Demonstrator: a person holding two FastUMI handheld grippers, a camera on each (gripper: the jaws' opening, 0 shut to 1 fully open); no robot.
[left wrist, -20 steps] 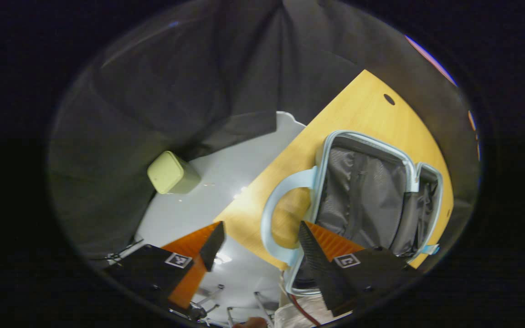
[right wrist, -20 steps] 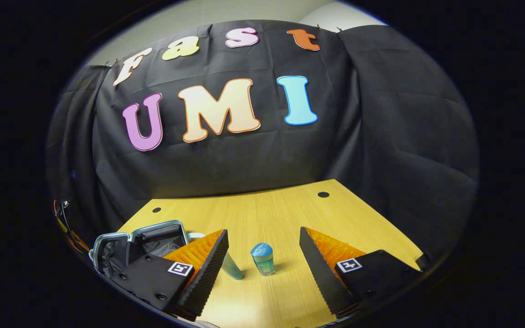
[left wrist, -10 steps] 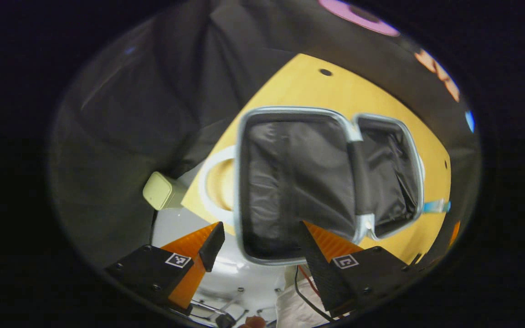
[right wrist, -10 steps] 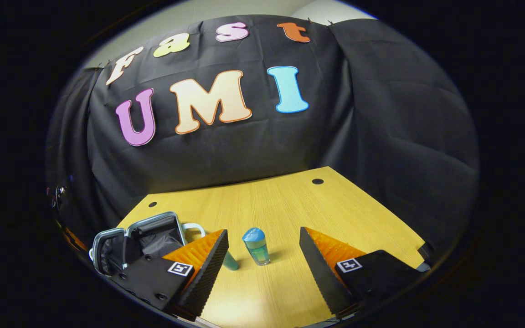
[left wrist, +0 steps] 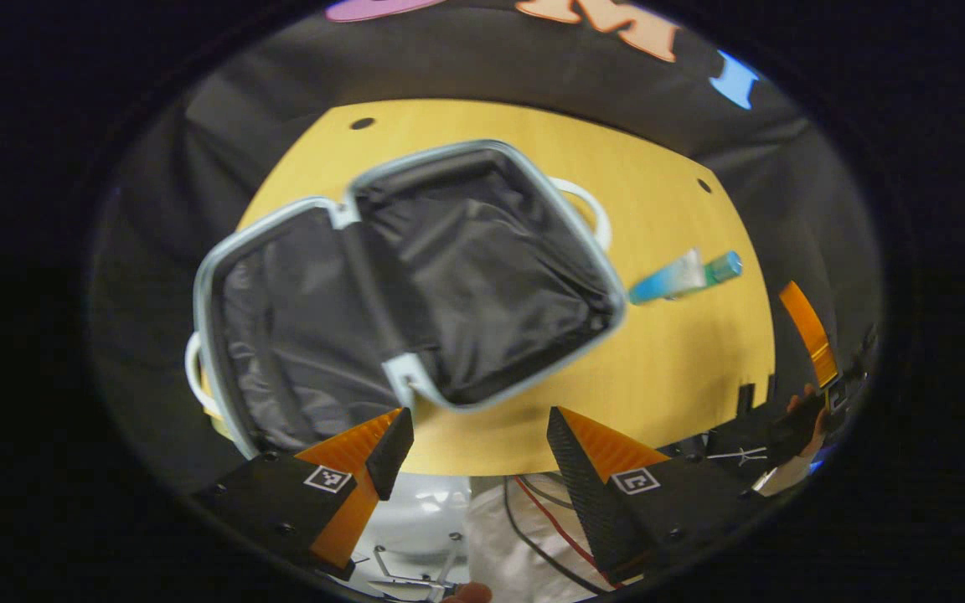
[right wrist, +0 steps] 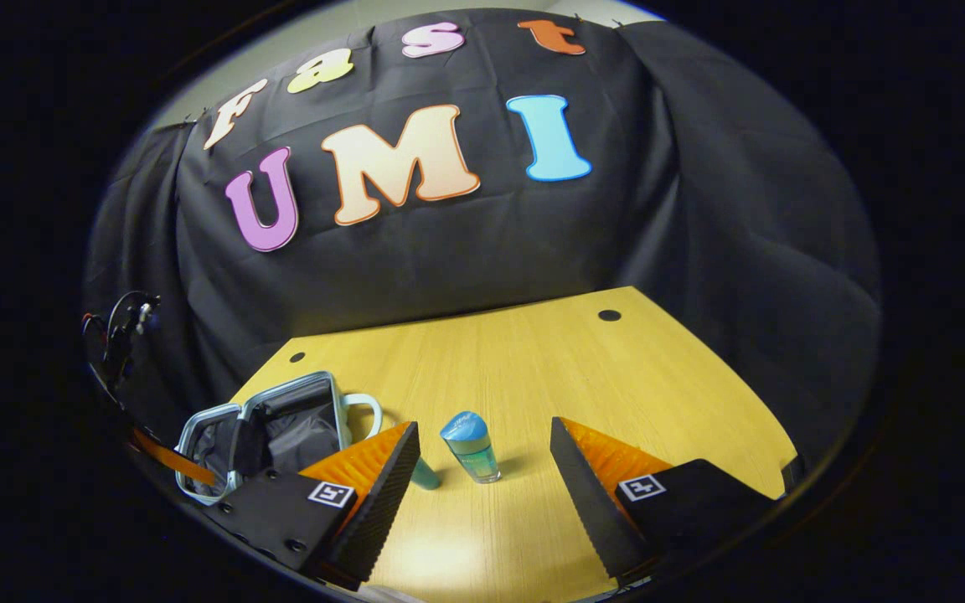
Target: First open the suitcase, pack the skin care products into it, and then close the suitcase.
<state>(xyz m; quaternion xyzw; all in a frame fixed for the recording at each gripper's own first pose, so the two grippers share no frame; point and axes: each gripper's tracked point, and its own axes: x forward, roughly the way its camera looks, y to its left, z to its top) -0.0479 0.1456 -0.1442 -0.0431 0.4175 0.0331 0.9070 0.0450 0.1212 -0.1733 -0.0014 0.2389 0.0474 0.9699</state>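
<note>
Suitcase (left wrist: pixel 415 285) lies open flat at table's (left wrist: pixel 667 377) left near edge, both halves empty. Your left gripper (left wrist: pixel 470 440) hovers above near rim, jaws apart, nothing held. Your right gripper (right wrist: pixel 482 456) jaws apart, bottle (right wrist: pixel 471 446) upright between, untouched. Tube (left wrist: pixel 683 276) lies beside suitcase. Bare wood beyond. No readable labels.

No readable text, brand or number is showing on the suitcase (left wrist: pixel 415 276), the tube (left wrist: pixel 683 276) or the small bottle (right wrist: pixel 472 446). Square coded markers (right wrist: pixel 331 493) are showing on both gripper bodies, but they are carrying no legible characters.
</note>
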